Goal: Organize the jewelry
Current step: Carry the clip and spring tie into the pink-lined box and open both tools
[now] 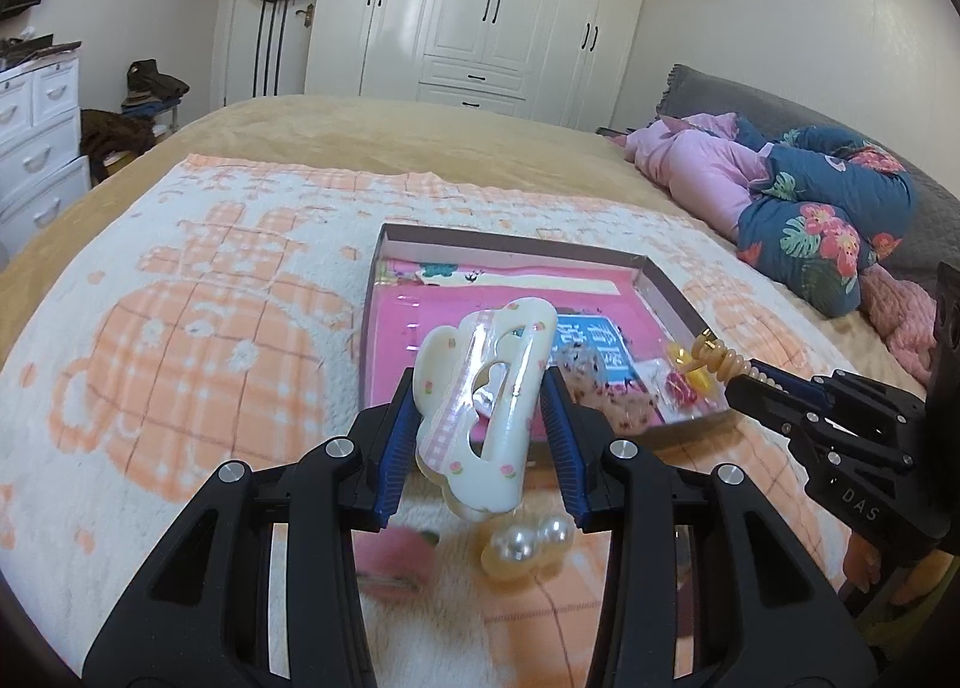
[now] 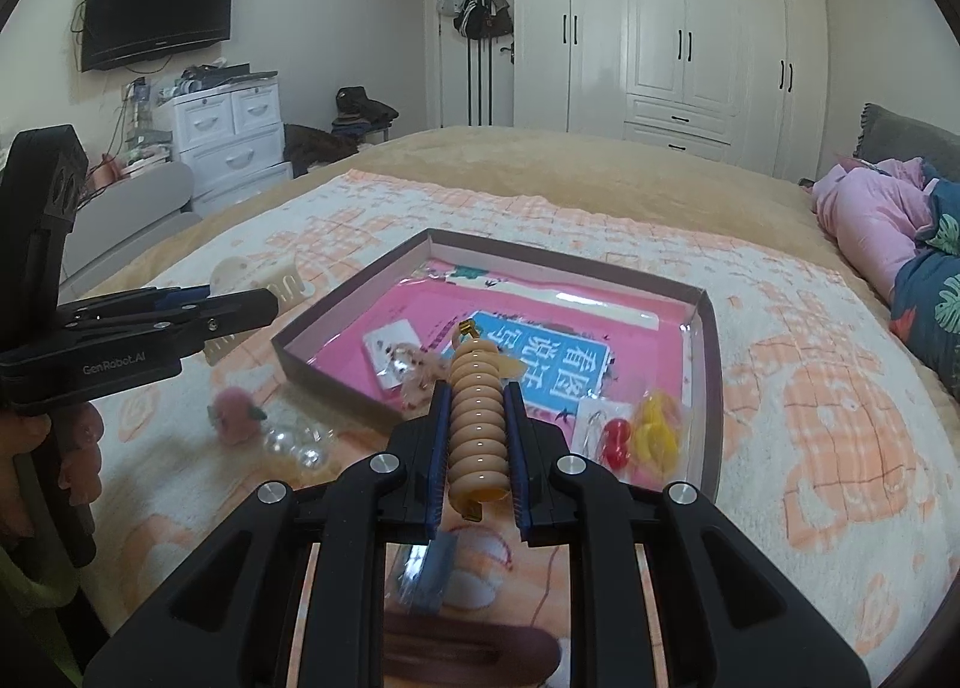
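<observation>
Nearest in the left wrist view, the left gripper (image 1: 480, 436) has its jaws clamped on a cream hair claw clip (image 1: 480, 406) printed with small pink flowers. The clip's long axis runs up and away from the camera, tilted a little to the right, its lower end hanging below the blue pads and its rounded upper end over the near edge of the box. Under it on the blanket (image 1: 180, 340) lies a pearl hair ornament (image 1: 528, 544), and just left of that a blurred pink item.

In the right wrist view, the right gripper (image 2: 477, 436) is closed on a ribbed beige hair barrette (image 2: 477, 418) with gold metal ends. Its long axis points straight ahead along the fingers, the far gold tip reaching over the box. On the blanket below the jaws lies a small clear packet with something blue inside (image 2: 429, 568).

Beyond both grippers sits a shallow brown-rimmed cardboard box (image 2: 711, 340) lined with pink printed paper. Inside it lie a packet with red and yellow pieces (image 2: 636, 436) near the right wall and a carded speckled piece (image 2: 408, 364) toward the left.

Left of the box, a pink peach-shaped ornament (image 2: 234, 418) rests beside the pearls. Farther back stand a white wardrobe (image 2: 660, 27) and folded bedding (image 1: 810, 208).
</observation>
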Demonstrator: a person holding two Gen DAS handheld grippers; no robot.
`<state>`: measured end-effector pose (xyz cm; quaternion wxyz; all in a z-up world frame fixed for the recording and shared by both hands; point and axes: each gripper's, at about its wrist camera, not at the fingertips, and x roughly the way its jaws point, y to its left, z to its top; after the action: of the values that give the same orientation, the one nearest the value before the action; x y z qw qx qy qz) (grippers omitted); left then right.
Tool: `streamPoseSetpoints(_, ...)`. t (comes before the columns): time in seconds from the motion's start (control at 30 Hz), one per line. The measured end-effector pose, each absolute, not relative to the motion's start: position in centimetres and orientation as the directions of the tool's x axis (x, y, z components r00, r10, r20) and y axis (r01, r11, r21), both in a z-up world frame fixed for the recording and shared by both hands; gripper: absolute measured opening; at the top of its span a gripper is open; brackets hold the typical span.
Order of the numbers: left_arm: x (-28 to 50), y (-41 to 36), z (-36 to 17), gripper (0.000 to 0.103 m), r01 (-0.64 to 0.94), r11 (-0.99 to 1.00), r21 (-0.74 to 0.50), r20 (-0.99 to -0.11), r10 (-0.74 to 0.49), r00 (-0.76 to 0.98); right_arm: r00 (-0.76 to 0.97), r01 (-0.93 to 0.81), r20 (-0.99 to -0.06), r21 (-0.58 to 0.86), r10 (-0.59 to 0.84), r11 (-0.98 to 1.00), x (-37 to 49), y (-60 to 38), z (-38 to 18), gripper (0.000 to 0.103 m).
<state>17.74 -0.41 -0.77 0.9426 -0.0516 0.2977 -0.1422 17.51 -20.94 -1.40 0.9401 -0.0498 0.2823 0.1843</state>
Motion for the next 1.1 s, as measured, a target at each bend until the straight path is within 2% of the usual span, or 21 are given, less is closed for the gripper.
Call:
streamPoseSetpoints(0.6,23.5,-2.2,-2.1,0.032,0.243,0.957,-0.159,-0.59,-0.29,0.754,0.773,-0.311,-0.577,0.016,0.263,0.95,23.2,-23.0,-2.5,0.017)
streamPoseSetpoints(1.1,26.8,-2.3,-4.2,0.032,0.215,0.961,-0.175,-0.641,-0.277,0.716,0.701,-0.292,-0.672,0.035,0.239,0.956,28.3,-22.1,-5.9,0.017)
